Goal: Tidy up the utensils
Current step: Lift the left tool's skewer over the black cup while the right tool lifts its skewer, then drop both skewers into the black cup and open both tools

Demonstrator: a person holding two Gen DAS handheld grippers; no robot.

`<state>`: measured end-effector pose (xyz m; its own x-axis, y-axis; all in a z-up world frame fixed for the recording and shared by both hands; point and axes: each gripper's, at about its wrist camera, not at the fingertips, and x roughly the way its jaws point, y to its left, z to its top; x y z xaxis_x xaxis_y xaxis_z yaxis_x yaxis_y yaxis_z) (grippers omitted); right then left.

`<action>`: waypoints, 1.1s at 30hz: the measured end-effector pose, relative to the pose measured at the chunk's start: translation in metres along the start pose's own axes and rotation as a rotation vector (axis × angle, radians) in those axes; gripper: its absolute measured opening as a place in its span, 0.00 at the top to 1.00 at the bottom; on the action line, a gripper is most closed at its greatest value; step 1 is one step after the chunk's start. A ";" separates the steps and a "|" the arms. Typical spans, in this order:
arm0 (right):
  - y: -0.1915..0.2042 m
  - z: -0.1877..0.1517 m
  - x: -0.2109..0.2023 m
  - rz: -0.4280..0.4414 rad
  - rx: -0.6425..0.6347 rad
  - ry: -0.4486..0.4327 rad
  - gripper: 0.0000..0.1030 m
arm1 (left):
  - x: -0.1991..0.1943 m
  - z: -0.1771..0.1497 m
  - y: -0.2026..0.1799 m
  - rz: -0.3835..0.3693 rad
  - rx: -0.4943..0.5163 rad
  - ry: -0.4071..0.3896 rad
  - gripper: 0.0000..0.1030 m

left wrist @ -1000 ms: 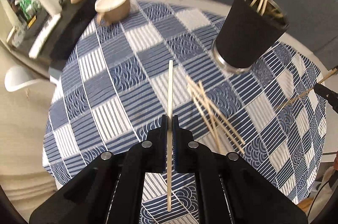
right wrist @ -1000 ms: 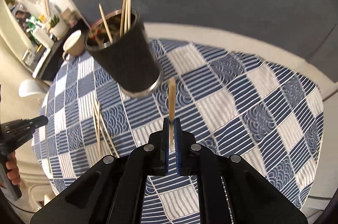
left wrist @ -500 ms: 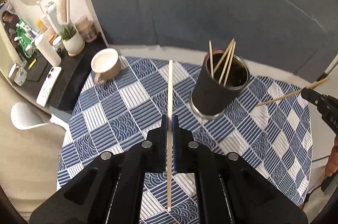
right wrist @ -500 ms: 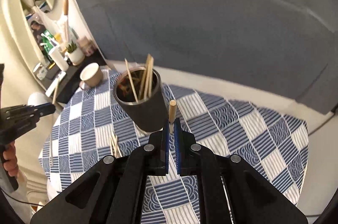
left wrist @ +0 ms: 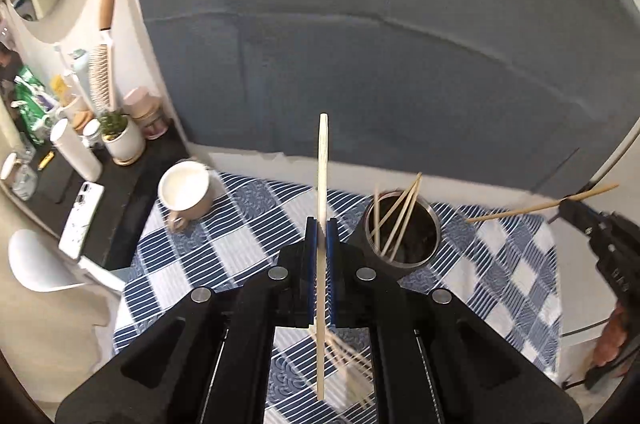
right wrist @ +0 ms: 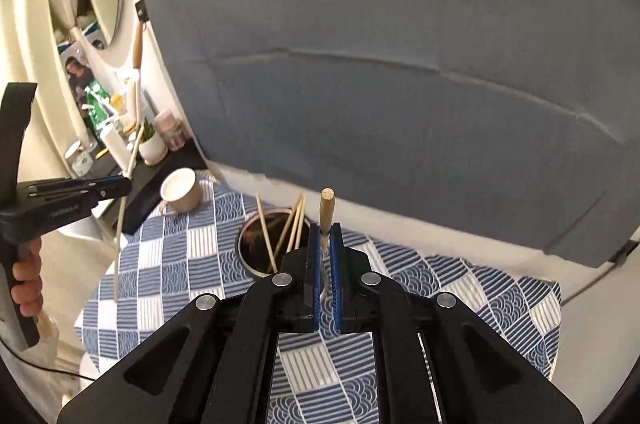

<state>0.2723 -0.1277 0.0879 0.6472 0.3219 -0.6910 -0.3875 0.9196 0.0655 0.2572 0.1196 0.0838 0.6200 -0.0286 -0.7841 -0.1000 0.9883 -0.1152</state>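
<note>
Background: grey-blue sofa (left wrist: 400,64) behind a bench (left wrist: 256,208) under checked cloth.
Mug (left wrist: 185,189): bench's left edge.
Left gripper (left wrist: 320,236): fingers clamp one chopstick (left wrist: 322,160), upright.
Cup (left wrist: 402,238): holds several chopsticks.
Right gripper (right wrist: 326,244): fingers pinch another chopstick (right wrist: 326,208) above the bench.

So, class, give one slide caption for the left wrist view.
Left gripper holds a chopstick above the checked tablecloth, beside a dark cup of chopsticks.
</note>
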 end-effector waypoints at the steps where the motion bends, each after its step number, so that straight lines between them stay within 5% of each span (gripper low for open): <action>1: 0.000 0.004 0.001 -0.007 0.004 -0.003 0.95 | 0.002 0.004 0.001 -0.014 -0.006 -0.003 0.95; 11: 0.005 0.028 0.026 0.001 0.012 0.017 0.95 | 0.030 0.038 -0.009 -0.193 -0.023 -0.022 0.95; 21: 0.016 0.021 0.054 0.029 0.001 0.048 0.95 | 0.061 0.049 -0.018 -0.432 -0.031 -0.201 0.95; 27: 0.017 0.012 0.075 0.060 0.000 0.094 0.95 | 0.079 0.041 -0.029 -0.443 0.022 -0.298 0.95; 33: 0.017 0.001 0.094 0.081 0.000 0.130 0.95 | 0.103 0.032 -0.042 -0.464 0.061 -0.301 0.95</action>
<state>0.3276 -0.0812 0.0249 0.5236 0.3628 -0.7708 -0.4349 0.8919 0.1244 0.3500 0.0798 0.0273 0.7840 -0.4278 -0.4498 0.2763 0.8893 -0.3643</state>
